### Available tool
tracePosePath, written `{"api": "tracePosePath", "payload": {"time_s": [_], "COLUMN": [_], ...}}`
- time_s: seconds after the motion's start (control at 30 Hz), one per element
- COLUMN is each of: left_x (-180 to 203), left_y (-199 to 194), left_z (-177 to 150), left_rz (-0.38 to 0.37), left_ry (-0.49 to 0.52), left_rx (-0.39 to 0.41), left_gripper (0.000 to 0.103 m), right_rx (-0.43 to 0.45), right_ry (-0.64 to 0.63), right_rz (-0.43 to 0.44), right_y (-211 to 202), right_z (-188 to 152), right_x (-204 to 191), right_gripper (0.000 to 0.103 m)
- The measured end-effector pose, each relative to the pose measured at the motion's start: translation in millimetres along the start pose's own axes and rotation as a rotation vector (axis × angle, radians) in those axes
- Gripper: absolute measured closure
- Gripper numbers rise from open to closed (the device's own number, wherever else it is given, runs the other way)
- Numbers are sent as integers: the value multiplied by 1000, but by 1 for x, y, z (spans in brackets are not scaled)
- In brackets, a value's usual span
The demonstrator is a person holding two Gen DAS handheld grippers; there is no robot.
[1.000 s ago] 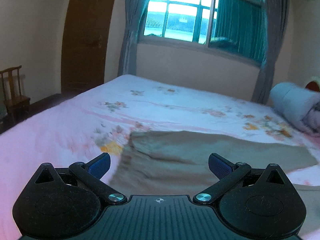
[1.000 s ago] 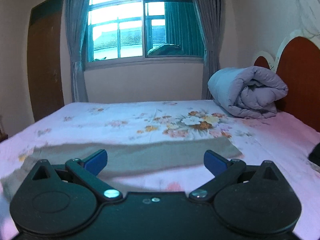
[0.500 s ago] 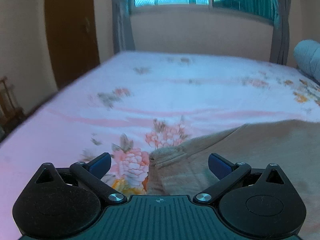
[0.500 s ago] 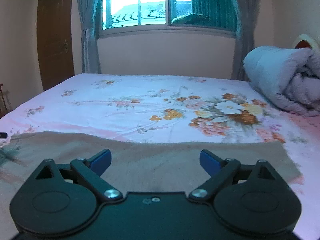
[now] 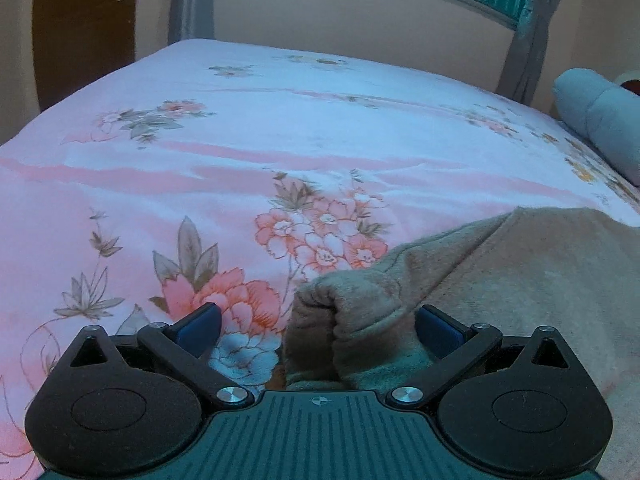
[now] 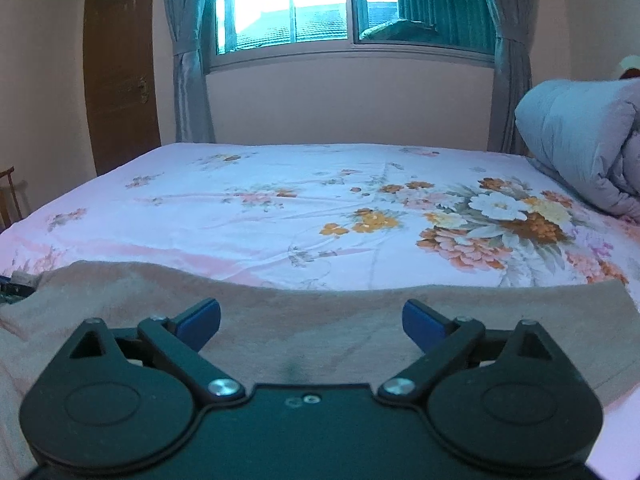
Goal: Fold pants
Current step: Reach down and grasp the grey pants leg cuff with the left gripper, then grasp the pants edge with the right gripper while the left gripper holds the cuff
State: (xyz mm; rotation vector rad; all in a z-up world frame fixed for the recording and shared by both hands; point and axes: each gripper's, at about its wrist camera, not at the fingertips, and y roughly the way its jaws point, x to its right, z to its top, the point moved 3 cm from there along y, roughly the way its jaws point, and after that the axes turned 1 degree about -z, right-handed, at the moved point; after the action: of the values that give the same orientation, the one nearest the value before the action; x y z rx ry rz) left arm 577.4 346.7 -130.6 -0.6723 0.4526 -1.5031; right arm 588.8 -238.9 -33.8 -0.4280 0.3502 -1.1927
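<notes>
While the left wrist view shows only a bunched corner of the tan fleece pants (image 5: 500, 280) between the left gripper's (image 5: 318, 322) spread jaws, which have just been closing slightly, the right wrist view shows the pants (image 6: 320, 312) lying lengthwise left-to-right across the floral pink bedsheet (image 6: 280, 208), right gripper (image 6: 312, 314) jaws spread above them.

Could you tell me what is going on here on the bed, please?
A person holds a gripper in each hand over tan pants spread on the bed. The left gripper has a bunched corner of the pants between its jaws, which have just been closing but do not yet pinch it. The right gripper is open over the flat cloth.
</notes>
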Motion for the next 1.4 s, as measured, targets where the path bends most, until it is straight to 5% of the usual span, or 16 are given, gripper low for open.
{"api": "tracePosePath", "payload": {"time_s": [0.23, 0.33, 0.57, 0.93, 1.13, 1.17, 1.27, 1.4], "left_x": [9, 20, 16, 15, 15, 15, 15, 15], "left_y": [-16, -25, -75, -89, -75, -72, -68, -71], "left_z": [2, 9, 26, 33, 33, 33, 29, 28], "left_rz": [-90, -69, -116, -122, -104, -101, -97, -104], "left_ry": [27, 61, -9, 15, 16, 14, 2, -11], "left_rx": [3, 15, 158, 179, 146, 141, 135, 147], "left_gripper": [72, 88, 90, 90, 90, 90, 90, 90], "right_rx": [-25, -38, -113, -215, -313, -321, -346, -305], "right_ry": [6, 3, -135, -439, -529, -534, -577, -607], "right_rz": [-7, -3, 110, 257, 304, 305, 284, 235], "right_y": [0, -2, 31, 122, 140, 140, 135, 116], "right_z": [4, 8, 19, 25, 15, 14, 11, 15], "right_x": [0, 4, -2, -22, -26, -27, -34, -37], "right_gripper": [10, 9, 12, 48, 52, 55, 94, 103]}}
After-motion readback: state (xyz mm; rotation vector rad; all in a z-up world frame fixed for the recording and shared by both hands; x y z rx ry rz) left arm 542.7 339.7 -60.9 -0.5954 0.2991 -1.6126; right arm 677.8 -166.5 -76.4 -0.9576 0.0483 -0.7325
